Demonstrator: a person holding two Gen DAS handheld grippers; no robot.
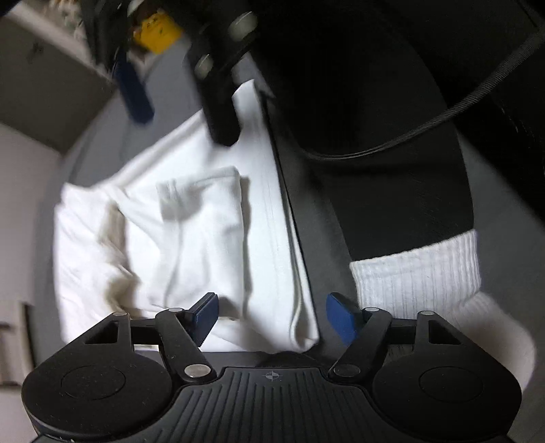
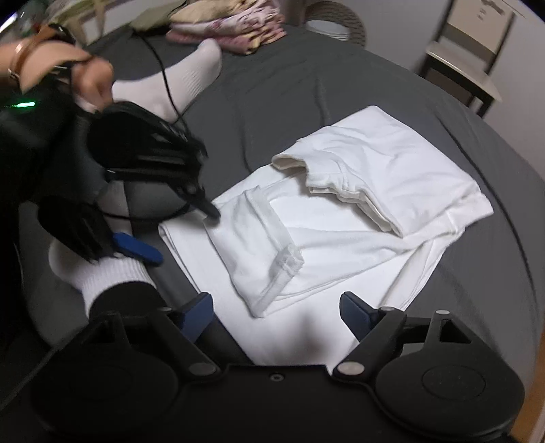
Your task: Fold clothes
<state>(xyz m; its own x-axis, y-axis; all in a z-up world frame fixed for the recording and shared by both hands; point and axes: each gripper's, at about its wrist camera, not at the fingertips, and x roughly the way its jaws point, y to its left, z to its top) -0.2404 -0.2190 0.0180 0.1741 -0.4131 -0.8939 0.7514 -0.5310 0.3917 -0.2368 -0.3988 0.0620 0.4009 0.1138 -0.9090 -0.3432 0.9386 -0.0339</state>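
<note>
Right claw (image 2: 276, 315): blue-padded fingers spread wide, gripping nothing, poised low over the near edge of the white garment (image 2: 340, 221). Left claw (image 1: 270, 313): fingers likewise spread apart and empty, hanging just above the same garment's corner; seen from the right wrist view, it sits up and to the left of the right claw, one blue finger (image 2: 136, 248) beside the cloth's left edge, the other dark tip touching or just above that edge.

White garment: plain white knit, partly folded, lying flat on the dark grey bed sheet (image 2: 306, 95) directly ahead of the right claw. One hemmed sleeve is laid inward across the body; the far portion is doubled over itself, its layered edges showing. Soft creases throughout. Its long axis runs from near-left to far-right of the right claw.

Left hand (image 2: 68, 68): raised at the upper left of the right claw's view, wrapped round the left tool's body, a strap on the wrist, a black cable trailing from it.

Person's legs: dark trousers and white ribbed socks (image 2: 112, 276), resting on the sheet left of the right claw.

Beyond the garment: a heap of patterned clothes (image 2: 238, 27) at the bed's far side; a chair (image 2: 470, 58) off to the far right.
</note>
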